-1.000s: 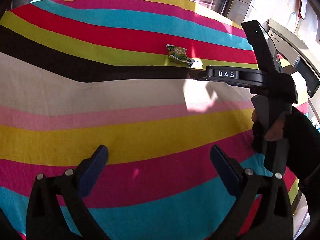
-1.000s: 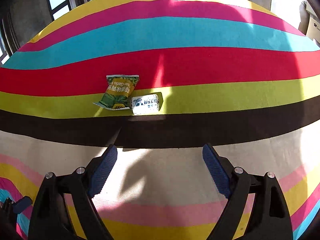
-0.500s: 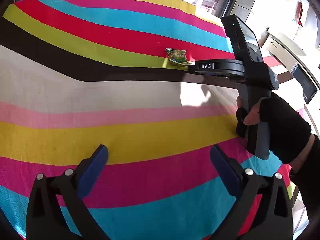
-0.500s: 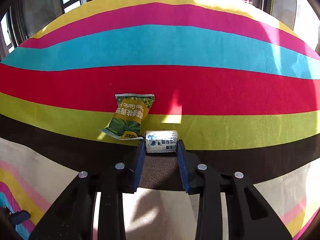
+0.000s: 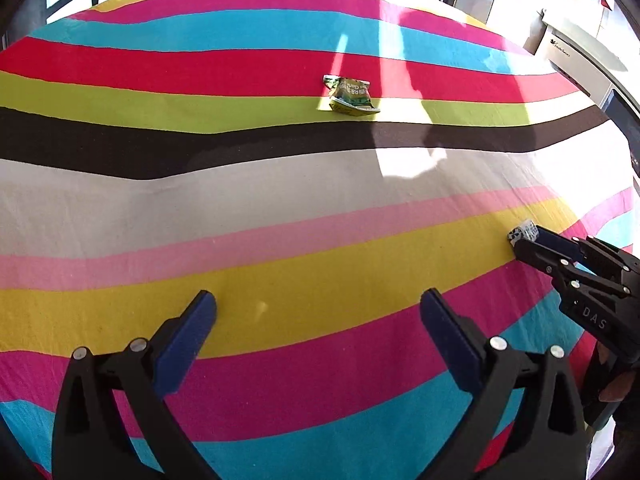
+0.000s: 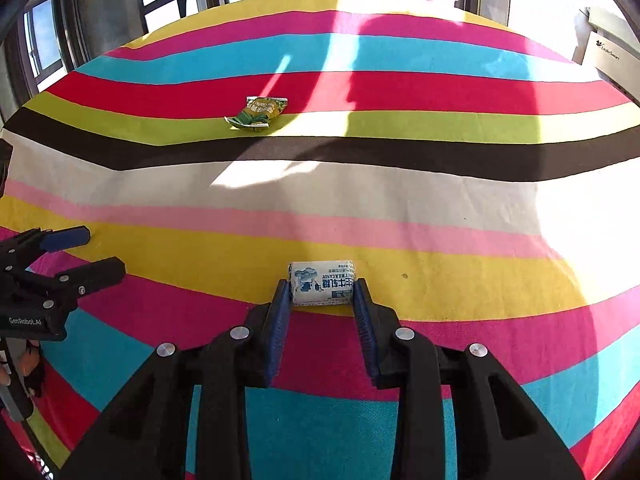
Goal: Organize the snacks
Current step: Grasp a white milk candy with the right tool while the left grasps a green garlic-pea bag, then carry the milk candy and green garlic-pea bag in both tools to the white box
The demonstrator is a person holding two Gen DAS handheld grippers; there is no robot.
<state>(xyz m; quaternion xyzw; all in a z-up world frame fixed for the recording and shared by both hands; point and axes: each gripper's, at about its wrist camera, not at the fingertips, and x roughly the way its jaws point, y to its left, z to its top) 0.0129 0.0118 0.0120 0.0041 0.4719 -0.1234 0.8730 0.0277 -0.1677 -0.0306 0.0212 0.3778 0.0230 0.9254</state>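
Note:
My right gripper (image 6: 321, 292) is shut on a small white-and-blue milk candy packet (image 6: 322, 282), held over the yellow and magenta stripes near me. The packet also shows at the right gripper's tips in the left wrist view (image 5: 523, 232). A green snack bag (image 6: 258, 112) lies far off on the lime stripe; it also shows in the left wrist view (image 5: 351, 95). My left gripper (image 5: 318, 316) is open and empty above the yellow stripe. It appears at the left edge of the right wrist view (image 6: 100, 252).
A striped cloth (image 5: 240, 184) covers the whole table. A white appliance (image 5: 576, 56) stands beyond the far right edge. Windows and dark frames (image 6: 120, 8) lie behind the table's far side.
My right gripper closed on the candy packet beside the green bag and carried it back toward me, to the near stripes. The green bag stayed put. My left gripper stayed open.

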